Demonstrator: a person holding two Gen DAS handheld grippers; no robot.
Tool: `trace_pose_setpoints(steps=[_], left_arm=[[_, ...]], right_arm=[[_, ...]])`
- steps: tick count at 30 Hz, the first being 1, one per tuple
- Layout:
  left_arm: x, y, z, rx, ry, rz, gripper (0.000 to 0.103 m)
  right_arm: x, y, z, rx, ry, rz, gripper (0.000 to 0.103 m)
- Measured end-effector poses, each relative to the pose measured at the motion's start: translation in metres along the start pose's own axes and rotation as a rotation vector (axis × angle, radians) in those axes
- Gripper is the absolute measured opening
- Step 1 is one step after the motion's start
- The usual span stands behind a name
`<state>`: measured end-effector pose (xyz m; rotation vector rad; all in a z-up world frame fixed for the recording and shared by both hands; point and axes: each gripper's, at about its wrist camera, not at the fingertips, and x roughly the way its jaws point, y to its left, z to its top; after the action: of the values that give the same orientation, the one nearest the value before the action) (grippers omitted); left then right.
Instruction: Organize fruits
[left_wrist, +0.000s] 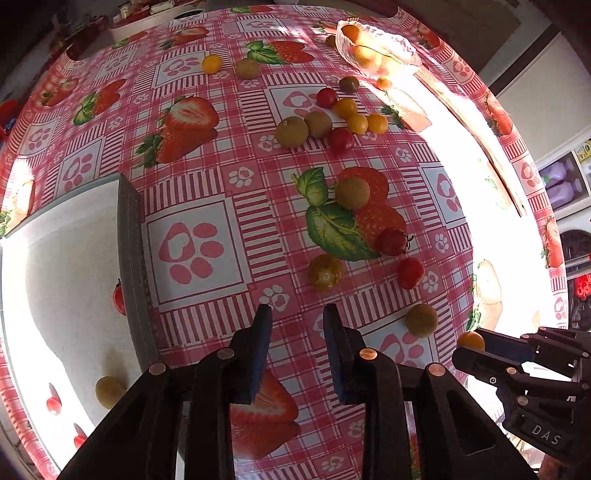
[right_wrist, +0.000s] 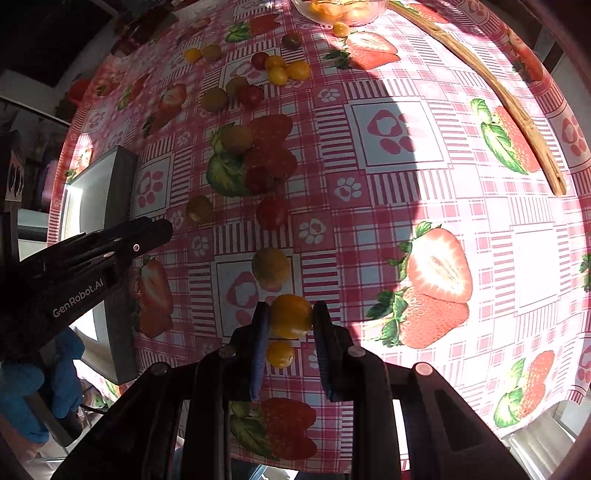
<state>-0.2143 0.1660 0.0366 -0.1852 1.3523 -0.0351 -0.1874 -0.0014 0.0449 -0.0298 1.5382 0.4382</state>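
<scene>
Several small red, yellow and green tomatoes lie scattered on the strawberry-print tablecloth (left_wrist: 207, 155). My right gripper (right_wrist: 290, 319) is shut on a yellow tomato (right_wrist: 291, 315), held above the cloth; another yellow tomato (right_wrist: 280, 353) lies just below it. In the left wrist view the right gripper (left_wrist: 476, 345) holds that tomato (left_wrist: 470, 339) at the lower right. My left gripper (left_wrist: 297, 314) is open and empty above the cloth. A glass bowl (left_wrist: 399, 40) with yellow tomatoes stands at the far end. A white tray (left_wrist: 55, 277) on the left holds a red tomato (left_wrist: 119, 297) and a green one (left_wrist: 109, 391).
A green tomato (right_wrist: 270, 267) lies just ahead of my right gripper. A wooden stick (right_wrist: 498, 96) lies along the far right edge of the table. The tray's dark rim (left_wrist: 131, 258) stands up beside my left gripper. Clutter sits beyond the table's far left edge.
</scene>
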Motion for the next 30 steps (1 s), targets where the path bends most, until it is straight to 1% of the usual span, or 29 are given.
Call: trace_pose_setpoints(steps=[1, 2, 3, 4, 10, 13, 14, 16, 17, 18, 19, 26, 29, 30], left_arm=[[0.003, -0.002, 0.001, -0.001, -0.009, 0.011, 0.067], [0.003, -0.003, 0.002, -0.002, -0.03, 0.028, 0.072], [0.005, -0.005, 0.003, 0.001, -0.039, 0.034, 0.073], [0.008, -0.006, 0.006, 0.004, -0.03, 0.03, 0.073], [0.029, -0.007, 0.019, -0.004, -0.001, 0.058, 0.073], [0.032, -0.011, 0.025, 0.006, -0.016, 0.078, 0.072], [0.032, -0.013, 0.027, 0.005, -0.019, 0.082, 0.071], [0.033, -0.018, 0.031, 0.01, -0.024, 0.095, 0.059], [0.034, -0.02, 0.031, 0.016, -0.023, 0.107, 0.055], [0.034, -0.021, 0.031, 0.024, -0.022, 0.117, 0.049], [0.033, -0.022, 0.032, 0.032, -0.019, 0.123, 0.047], [0.031, -0.025, 0.017, 0.024, -0.022, 0.144, 0.047], [0.032, -0.027, 0.017, 0.027, -0.022, 0.146, 0.046], [0.032, -0.028, 0.017, 0.026, -0.023, 0.134, 0.036]], right_arm=[[-0.001, 0.001, 0.0, -0.001, 0.001, -0.001, 0.026], [-0.001, 0.001, -0.001, -0.001, 0.002, -0.001, 0.026], [-0.001, 0.002, -0.001, -0.001, 0.004, -0.001, 0.026], [-0.001, 0.003, -0.002, -0.002, 0.005, -0.001, 0.026], [-0.002, 0.002, -0.006, 0.013, 0.009, 0.001, 0.026], [-0.004, -0.002, -0.007, 0.023, 0.009, 0.0, 0.026], [-0.004, -0.003, -0.007, 0.026, 0.009, 0.0, 0.026], [-0.006, -0.006, -0.008, 0.031, 0.01, 0.0, 0.026], [-0.006, -0.007, -0.008, 0.032, 0.01, -0.001, 0.026], [-0.007, -0.009, -0.008, 0.032, 0.012, -0.001, 0.026], [-0.007, -0.01, -0.008, 0.034, 0.012, -0.002, 0.026], [-0.009, -0.015, -0.005, 0.045, 0.006, -0.005, 0.026], [-0.008, -0.015, -0.003, 0.049, 0.005, -0.005, 0.026], [-0.008, -0.015, -0.003, 0.051, 0.005, -0.005, 0.026]])
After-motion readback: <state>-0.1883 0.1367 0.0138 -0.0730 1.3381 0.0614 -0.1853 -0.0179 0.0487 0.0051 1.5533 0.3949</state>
